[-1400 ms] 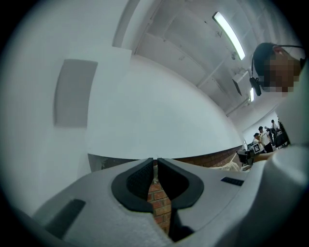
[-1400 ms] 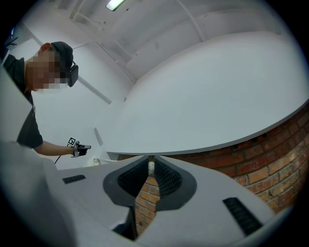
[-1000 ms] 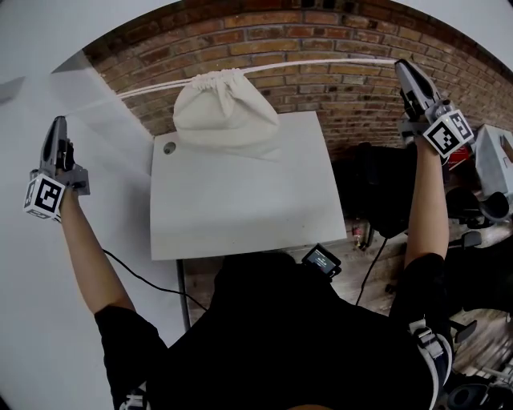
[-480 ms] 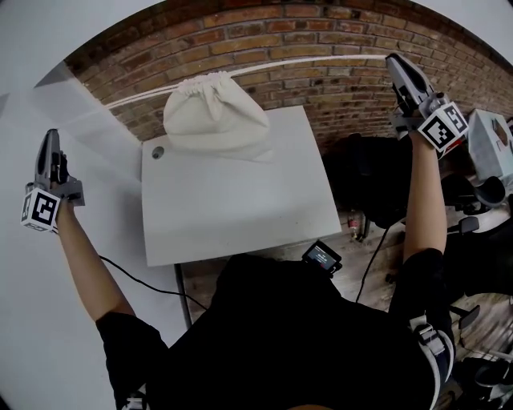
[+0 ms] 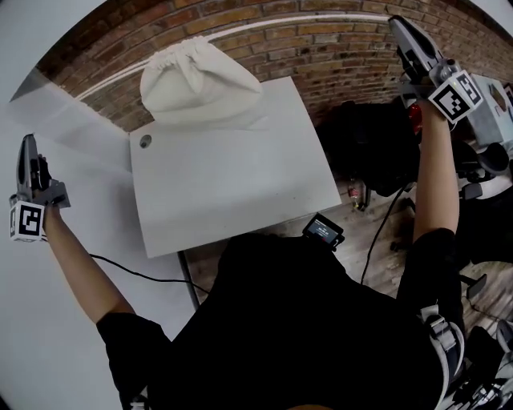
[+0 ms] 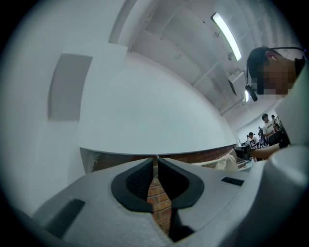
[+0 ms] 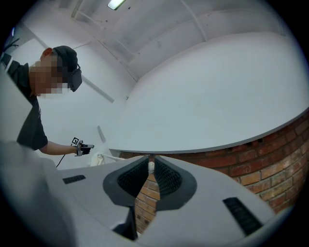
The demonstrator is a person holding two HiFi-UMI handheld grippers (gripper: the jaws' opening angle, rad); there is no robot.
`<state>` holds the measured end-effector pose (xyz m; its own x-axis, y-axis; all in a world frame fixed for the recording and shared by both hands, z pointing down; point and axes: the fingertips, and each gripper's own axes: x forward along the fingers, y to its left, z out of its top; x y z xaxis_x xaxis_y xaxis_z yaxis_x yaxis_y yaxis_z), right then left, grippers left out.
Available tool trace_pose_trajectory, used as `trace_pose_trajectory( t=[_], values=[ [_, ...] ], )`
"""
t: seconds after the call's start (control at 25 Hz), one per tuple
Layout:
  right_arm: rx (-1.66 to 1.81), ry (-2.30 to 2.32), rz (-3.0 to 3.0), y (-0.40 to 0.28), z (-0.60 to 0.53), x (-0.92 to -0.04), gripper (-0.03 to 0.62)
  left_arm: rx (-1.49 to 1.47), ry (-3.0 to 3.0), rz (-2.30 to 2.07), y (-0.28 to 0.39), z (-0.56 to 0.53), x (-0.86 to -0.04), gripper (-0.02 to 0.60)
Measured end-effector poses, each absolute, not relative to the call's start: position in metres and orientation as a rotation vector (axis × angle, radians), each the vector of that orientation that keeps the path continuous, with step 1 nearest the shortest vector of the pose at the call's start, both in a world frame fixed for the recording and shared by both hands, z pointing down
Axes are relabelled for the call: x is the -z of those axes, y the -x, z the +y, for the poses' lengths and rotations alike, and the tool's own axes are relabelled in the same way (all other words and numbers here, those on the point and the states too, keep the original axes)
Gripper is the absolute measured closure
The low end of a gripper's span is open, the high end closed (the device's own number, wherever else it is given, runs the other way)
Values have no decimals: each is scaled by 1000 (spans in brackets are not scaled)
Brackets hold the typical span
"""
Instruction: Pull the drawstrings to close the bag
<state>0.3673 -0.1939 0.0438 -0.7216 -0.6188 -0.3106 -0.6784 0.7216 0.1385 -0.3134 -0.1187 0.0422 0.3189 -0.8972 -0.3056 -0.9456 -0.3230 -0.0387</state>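
A cream cloth bag (image 5: pixel 200 76) sits at the far edge of the white table (image 5: pixel 232 176), its mouth gathered tight. Its white drawstring (image 5: pixel 321 18) runs taut in front of the brick wall to my right gripper (image 5: pixel 395 19), held high at the far right and shut on the cord's end (image 7: pixel 151 166). The other drawstring (image 5: pixel 104 74) leads left toward my left gripper (image 5: pixel 29 138), held far out to the left of the table. Its jaws are pinched together on a thin cord (image 6: pixel 155 159). The bag (image 6: pixel 223 163) shows past them.
A brick wall (image 5: pixel 337 56) stands behind the table and a white wall to the left. The tabletop has a cable hole (image 5: pixel 145 142). A small black device (image 5: pixel 323 230) sits by the table's near edge. Dark gear (image 5: pixel 369 152) crowds the floor to the right.
Both arms have spread wider: the left gripper has moved out and down to the left, the right one higher. The bag has shifted left in the view.
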Motion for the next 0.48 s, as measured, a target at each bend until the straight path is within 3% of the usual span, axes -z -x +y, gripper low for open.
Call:
trace_pose_trajectory(
  t=[0.48],
  values=[
    [-369,1117,2676,-383,-172,-51,551,-315,2372,1619,292,-107,-31,541]
  ],
)
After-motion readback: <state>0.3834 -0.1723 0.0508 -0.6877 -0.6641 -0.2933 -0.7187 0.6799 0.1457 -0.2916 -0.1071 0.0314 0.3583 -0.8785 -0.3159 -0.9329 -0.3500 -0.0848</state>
